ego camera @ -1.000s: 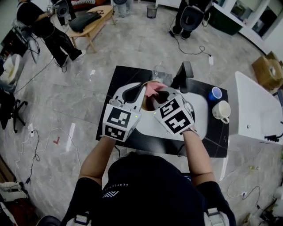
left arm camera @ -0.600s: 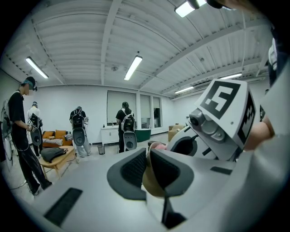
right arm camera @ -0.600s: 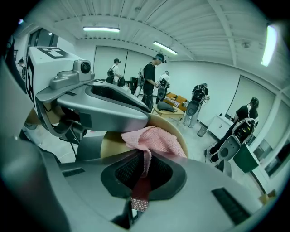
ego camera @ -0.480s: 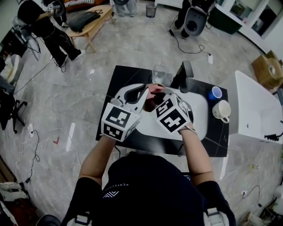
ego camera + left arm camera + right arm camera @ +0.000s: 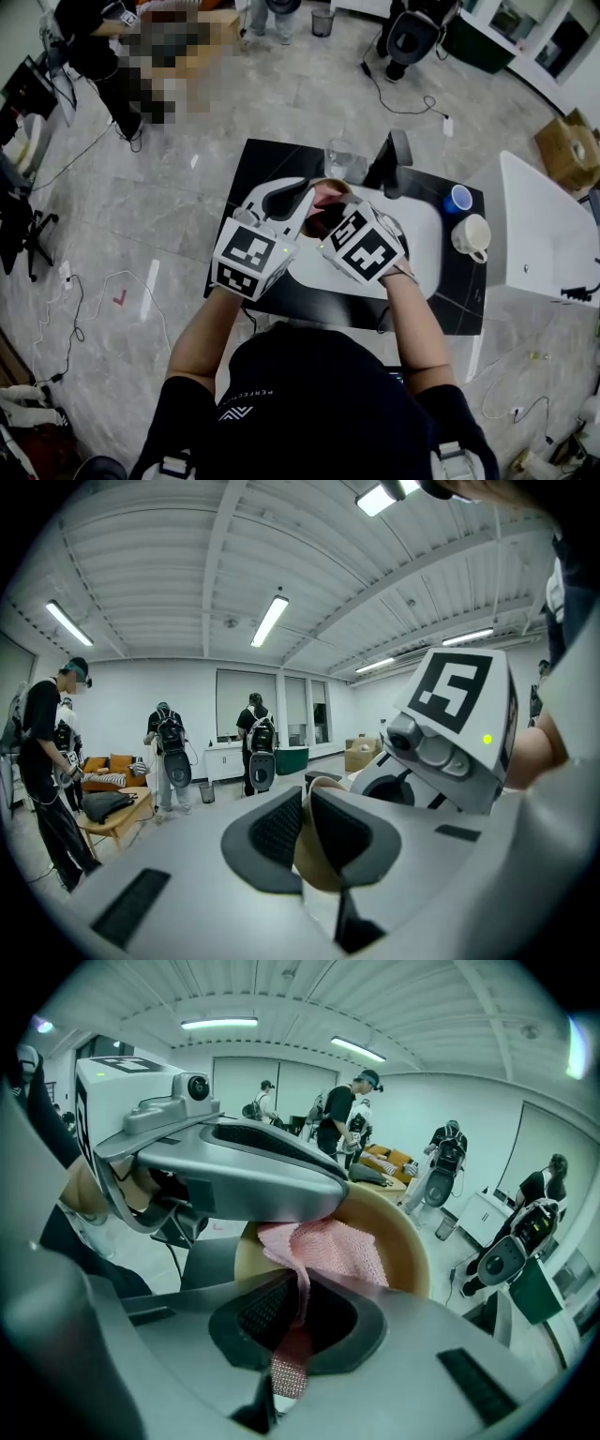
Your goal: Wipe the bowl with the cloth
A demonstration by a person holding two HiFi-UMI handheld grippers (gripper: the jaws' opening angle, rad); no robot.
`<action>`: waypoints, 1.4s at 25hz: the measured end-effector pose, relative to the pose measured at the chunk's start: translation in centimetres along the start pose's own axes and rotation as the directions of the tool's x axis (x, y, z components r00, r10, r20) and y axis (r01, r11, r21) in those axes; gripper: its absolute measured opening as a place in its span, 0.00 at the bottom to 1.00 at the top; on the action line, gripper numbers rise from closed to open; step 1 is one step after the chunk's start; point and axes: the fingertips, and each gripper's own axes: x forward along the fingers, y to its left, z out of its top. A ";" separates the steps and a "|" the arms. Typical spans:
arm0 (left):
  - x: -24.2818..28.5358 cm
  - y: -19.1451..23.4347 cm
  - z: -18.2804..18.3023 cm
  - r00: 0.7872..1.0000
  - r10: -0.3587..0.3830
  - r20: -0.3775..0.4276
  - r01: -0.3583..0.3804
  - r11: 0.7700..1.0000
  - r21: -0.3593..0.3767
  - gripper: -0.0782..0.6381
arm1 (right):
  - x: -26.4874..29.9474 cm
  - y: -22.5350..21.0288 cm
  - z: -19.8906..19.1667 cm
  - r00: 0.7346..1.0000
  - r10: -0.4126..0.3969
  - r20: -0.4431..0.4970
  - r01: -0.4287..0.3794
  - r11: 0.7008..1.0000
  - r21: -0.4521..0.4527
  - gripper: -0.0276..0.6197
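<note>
Pinching the rim of the bowl (image 5: 325, 221), your left tool (image 5: 296, 194) had its jaws pressed onto the tan wall from both sides; in the left gripper view that wall (image 5: 317, 860) stood squeezed between the dark pads of the left tool (image 5: 306, 829), with no gap showing on either side; your right tool (image 5: 330, 212) was clamped on the pink cloth (image 5: 327, 193); in the right gripper view a strip of the cloth (image 5: 323, 1244) ran down between the jaws of the right tool (image 5: 298, 1314), and the rest fanned out against the inside of the bowl (image 5: 405, 1241); you had the two tools close together, jaws angled towards each other, with the bowl between them; in the head view the bowl sat in front of the white tray (image 5: 424, 234) on the black bench (image 5: 251, 171); a glass (image 5: 337, 156) stood at the bench's far edge, while a blue cup (image 5: 457, 199) and a white mug (image 5: 470, 235) stood well apart to your right.
</note>
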 end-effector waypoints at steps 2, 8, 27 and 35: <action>-0.1 0.1 0.0 1.000 -0.001 0.000 0.001 1.000 0.004 0.15 | 0.1 0.4 0.0 1.000 0.022 0.003 -0.022 1.000 0.003 0.11; -0.1 0.5 -0.1 1.000 0.005 0.019 -0.005 1.000 -0.010 0.15 | -0.5 1.0 0.1 0.996 0.087 0.031 -0.087 0.996 -0.005 0.11; -1.0 1.1 -1.5 0.998 0.047 0.048 -0.045 0.998 -0.046 0.15 | -1.4 3.9 0.2 0.957 0.276 0.090 -0.279 0.960 0.015 0.11; -1.3 2.7 -3.6 0.993 0.113 0.017 -0.111 0.991 -0.079 0.13 | -2.0 4.6 0.3 0.940 0.317 0.125 -0.322 0.946 0.024 0.11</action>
